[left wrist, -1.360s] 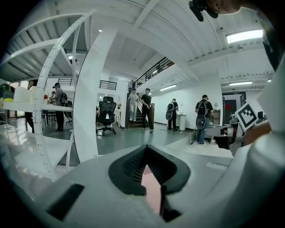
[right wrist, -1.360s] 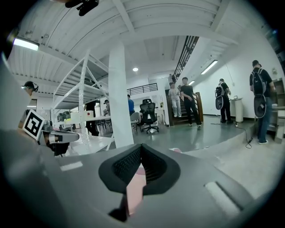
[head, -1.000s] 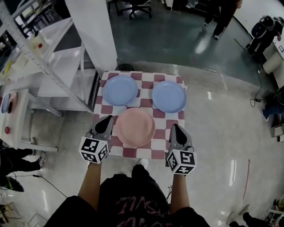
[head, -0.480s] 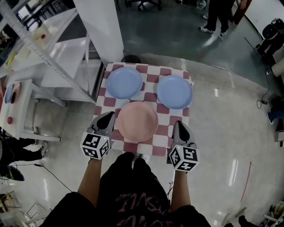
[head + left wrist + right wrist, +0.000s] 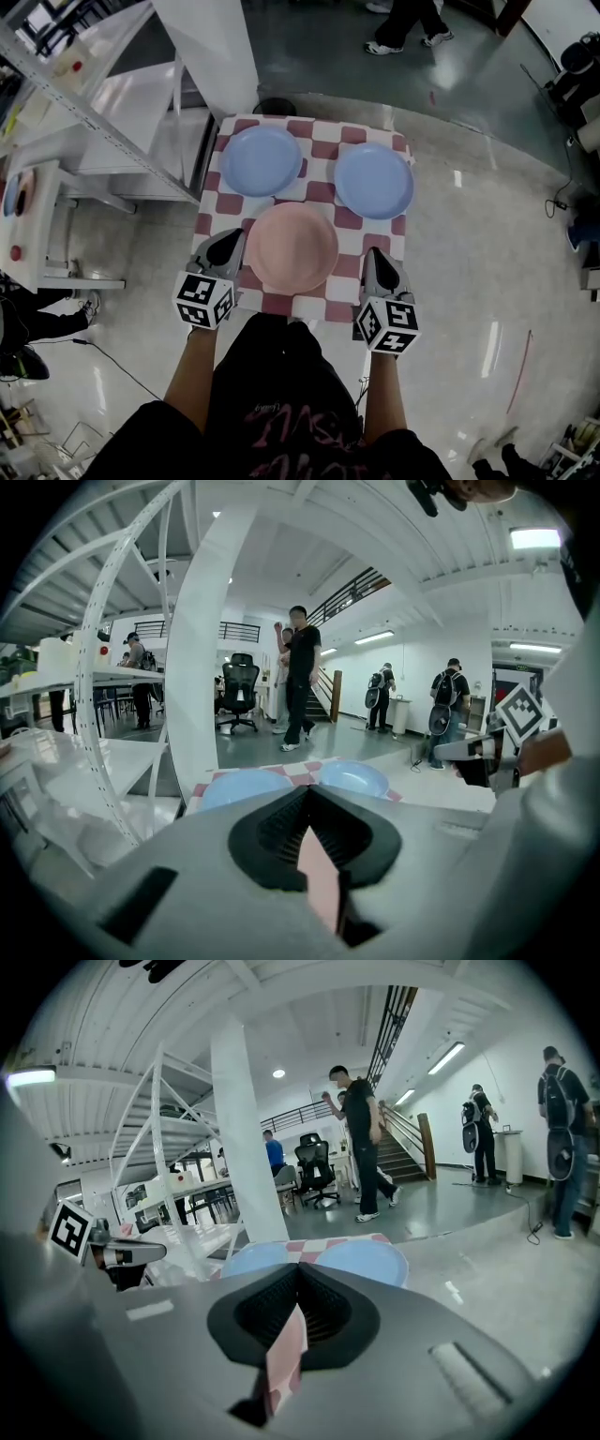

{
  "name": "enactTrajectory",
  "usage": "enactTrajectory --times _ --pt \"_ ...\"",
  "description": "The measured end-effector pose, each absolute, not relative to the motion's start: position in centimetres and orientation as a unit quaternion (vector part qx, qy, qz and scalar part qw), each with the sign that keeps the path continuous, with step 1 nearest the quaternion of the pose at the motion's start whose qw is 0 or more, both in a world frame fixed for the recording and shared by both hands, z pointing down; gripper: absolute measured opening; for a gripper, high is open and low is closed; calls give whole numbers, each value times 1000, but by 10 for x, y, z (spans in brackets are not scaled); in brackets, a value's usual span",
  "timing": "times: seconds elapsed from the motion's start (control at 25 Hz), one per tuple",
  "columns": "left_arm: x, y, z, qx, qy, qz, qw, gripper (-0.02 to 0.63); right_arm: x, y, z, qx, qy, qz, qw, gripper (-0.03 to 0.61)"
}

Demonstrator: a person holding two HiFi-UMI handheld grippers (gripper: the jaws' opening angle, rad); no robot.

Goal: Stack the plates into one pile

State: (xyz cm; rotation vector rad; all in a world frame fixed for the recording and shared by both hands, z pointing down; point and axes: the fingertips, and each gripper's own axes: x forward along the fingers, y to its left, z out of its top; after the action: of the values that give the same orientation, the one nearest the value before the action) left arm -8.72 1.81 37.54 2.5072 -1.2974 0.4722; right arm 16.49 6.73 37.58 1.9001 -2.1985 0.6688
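pink plate (image 5: 292, 247) beside closed left gripper (image 5: 228, 246)

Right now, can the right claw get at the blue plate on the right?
Probably yes. The right claw, shut, sits beside the pink plate, and only bare checked cloth lies between it and that blue plate. It must open first.

Head view: dim, even overhead light. White glare streaks on the glossy grey floor (image 5: 469, 234) at 2 and 4 o'clock.
Both gripper views: strong fisheye, black corners. Long white ceiling strip lamp (image 5: 536, 538) blown out at 1 o'clock. Foreground soft.
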Motion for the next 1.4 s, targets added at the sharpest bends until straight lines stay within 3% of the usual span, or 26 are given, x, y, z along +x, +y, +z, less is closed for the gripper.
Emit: enactTrajectory --times 1.28,1.4 --pt "-106 0 492 852 -431 207 214 -2 130 57 495 638 -684 336 110 12" --pt "-109 0 501 849 -431 214 219 9 124 57 505 632 -684 343 123 41"
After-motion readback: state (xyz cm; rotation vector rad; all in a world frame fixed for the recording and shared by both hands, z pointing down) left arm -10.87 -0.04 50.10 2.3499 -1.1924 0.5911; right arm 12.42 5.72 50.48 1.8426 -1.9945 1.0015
